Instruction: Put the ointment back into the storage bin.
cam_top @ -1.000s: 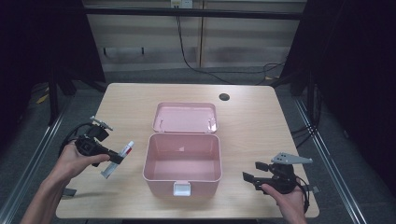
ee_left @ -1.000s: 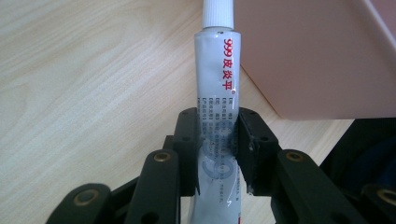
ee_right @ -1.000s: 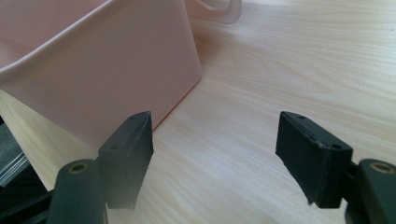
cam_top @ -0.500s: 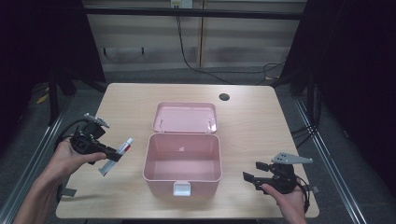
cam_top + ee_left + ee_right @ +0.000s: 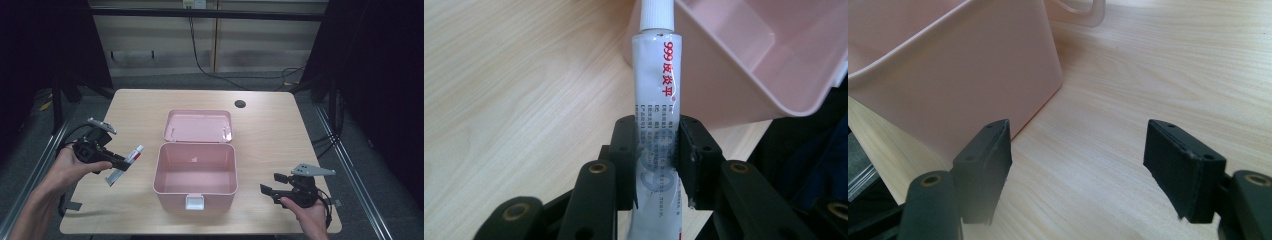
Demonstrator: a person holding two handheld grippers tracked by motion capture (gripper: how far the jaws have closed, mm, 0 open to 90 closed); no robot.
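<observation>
Lifted since a second ago, the left gripper (image 5: 119, 163) pinches a white ointment tube (image 5: 658, 107) just left of the open pink box (image 5: 195, 187). Carrying it over the rim before letting go looks wise. Right of the box, the right gripper (image 5: 270, 186) idles, jaws spread.

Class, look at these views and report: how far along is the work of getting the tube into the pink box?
Done: the pink box stands open, lid back, and the left gripper is shut on the white tube. In hand: the tube is held above the table, just left of the box. Left: carrying it over the rim and releasing it inside; the box looks empty. The right gripper waits open beside the box.
</observation>
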